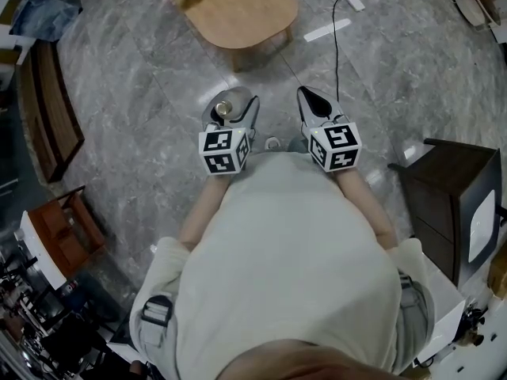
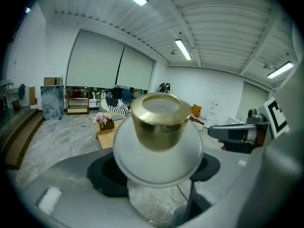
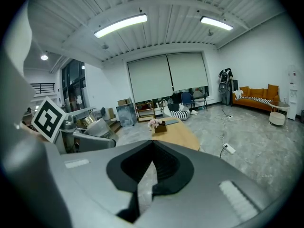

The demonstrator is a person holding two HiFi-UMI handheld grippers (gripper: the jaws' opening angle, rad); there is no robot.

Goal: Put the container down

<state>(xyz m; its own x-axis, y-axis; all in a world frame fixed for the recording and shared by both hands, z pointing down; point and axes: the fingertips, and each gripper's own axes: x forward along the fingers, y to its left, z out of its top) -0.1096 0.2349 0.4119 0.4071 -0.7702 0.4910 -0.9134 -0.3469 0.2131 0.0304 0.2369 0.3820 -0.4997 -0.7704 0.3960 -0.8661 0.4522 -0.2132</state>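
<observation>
While I look down through the head view, the left gripper [image 1: 234, 105] is clasped around the container [image 1: 227, 114], a white-bodied pot with a gold cap. It is carried in the air in front of the person's chest, high above the grey floor [image 1: 135, 77]. I see the cap almost end-on from above, so I judge its long axis to be roughly upright. The right gripper [image 1: 309, 100] hangs just beside it, apart from it. The wooden table [image 1: 238, 10] lies straight ahead of both grippers and well apart from them (it looks to me the likeliest landing spot, though the task names none).

In the left gripper view the container fills the space between the jaws. They stand wide, their dark pads against the white body on either side, and the gold cap sits at the far, upper end. The table shows low beyond it, a little to the left.

In the right gripper view the jaws are pressed together with nothing between them. The table sits ahead, past their tips.

So the move belongs to the left side: forward and down, cap kept up.
</observation>
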